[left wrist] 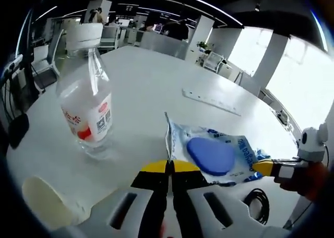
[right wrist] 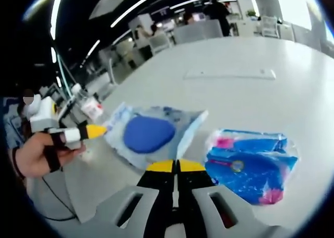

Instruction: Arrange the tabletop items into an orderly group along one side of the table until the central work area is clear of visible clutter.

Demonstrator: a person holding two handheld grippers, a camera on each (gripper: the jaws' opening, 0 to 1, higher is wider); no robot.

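Printing shows on three things, none of it readable

The bottle (left wrist: 85, 94) on the near left of the table carries a white label with red characters and a square code patch, too blurred to make out. The clear packet (left wrist: 216, 153) with the blue oval pad inside has a strip of blue characters down its right edge in the left gripper view, also too small to read. In the right gripper view, the blue and pink packet (right wrist: 251, 164) at the near right bears a small round mark and faint print that cannot be read either.
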